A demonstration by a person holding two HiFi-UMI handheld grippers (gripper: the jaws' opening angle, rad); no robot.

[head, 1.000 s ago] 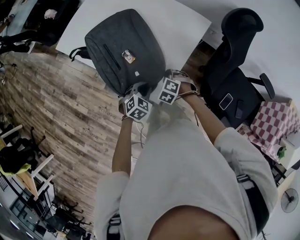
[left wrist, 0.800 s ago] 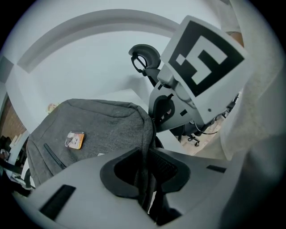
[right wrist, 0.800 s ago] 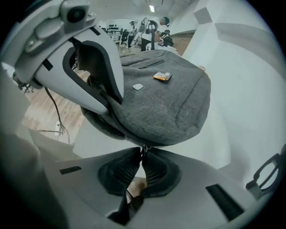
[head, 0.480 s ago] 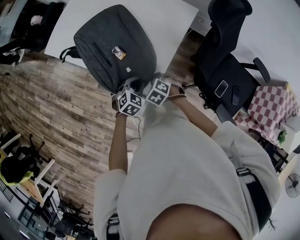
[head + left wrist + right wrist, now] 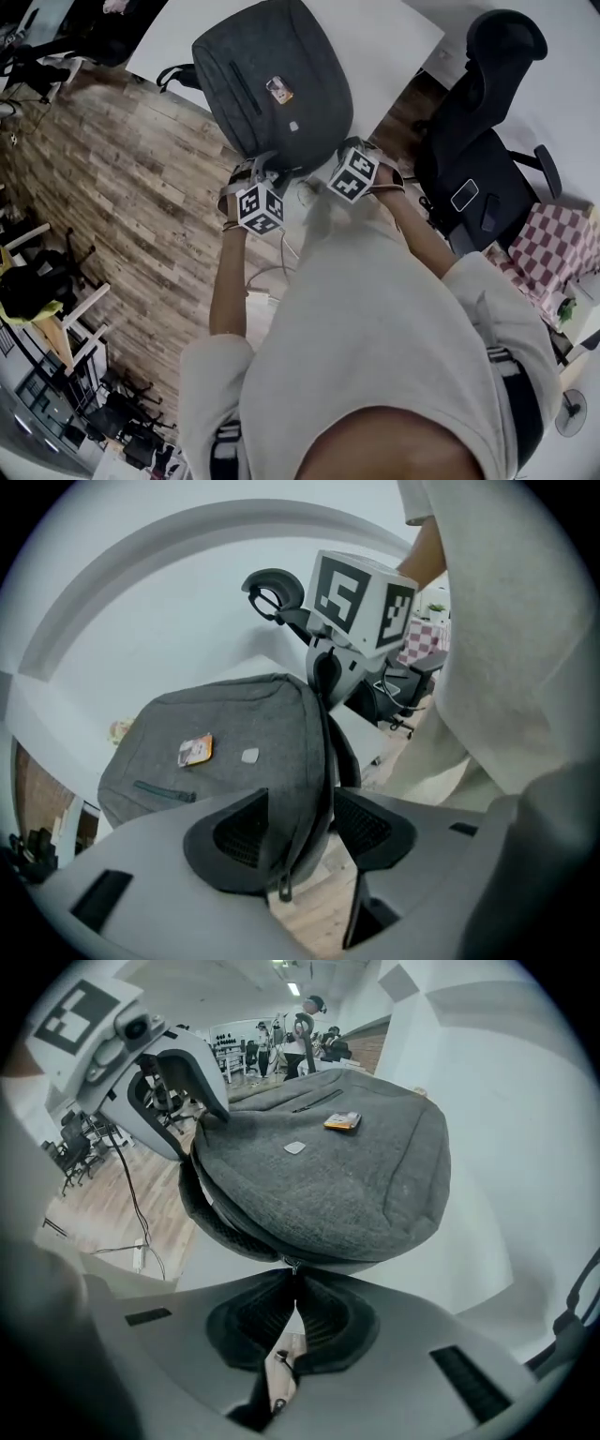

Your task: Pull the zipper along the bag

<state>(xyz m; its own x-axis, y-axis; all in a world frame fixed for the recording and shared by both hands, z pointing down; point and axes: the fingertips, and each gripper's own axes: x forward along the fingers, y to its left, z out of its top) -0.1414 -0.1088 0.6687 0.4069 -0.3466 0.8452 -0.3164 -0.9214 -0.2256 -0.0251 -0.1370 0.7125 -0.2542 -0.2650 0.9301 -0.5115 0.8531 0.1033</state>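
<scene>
A grey backpack (image 5: 272, 80) lies on the white table (image 5: 384, 37), its near end hanging over the edge. My left gripper (image 5: 265, 171) is at the bag's lower left edge; its jaws are opening. In the left gripper view the bag's zip seam (image 5: 305, 799) and a dangling pull (image 5: 284, 889) run between the pads of my left gripper (image 5: 300, 832) without being pressed. My right gripper (image 5: 293, 1312) sits under the bag's (image 5: 328, 1176) near end, shut on the zipper pull (image 5: 292, 1267). In the head view it (image 5: 323, 175) is to the right of the left one.
A black office chair (image 5: 478, 159) with a phone (image 5: 463, 197) on its seat stands right of the table. A checkered cloth (image 5: 553, 253) lies further right. Wooden floor (image 5: 141, 159) with a cable (image 5: 267, 272) is below. The person's torso fills the lower part of the head view.
The left gripper has moved left, away from the right one; their cubes were side by side before. The right gripper stays at the bag's near end.
</scene>
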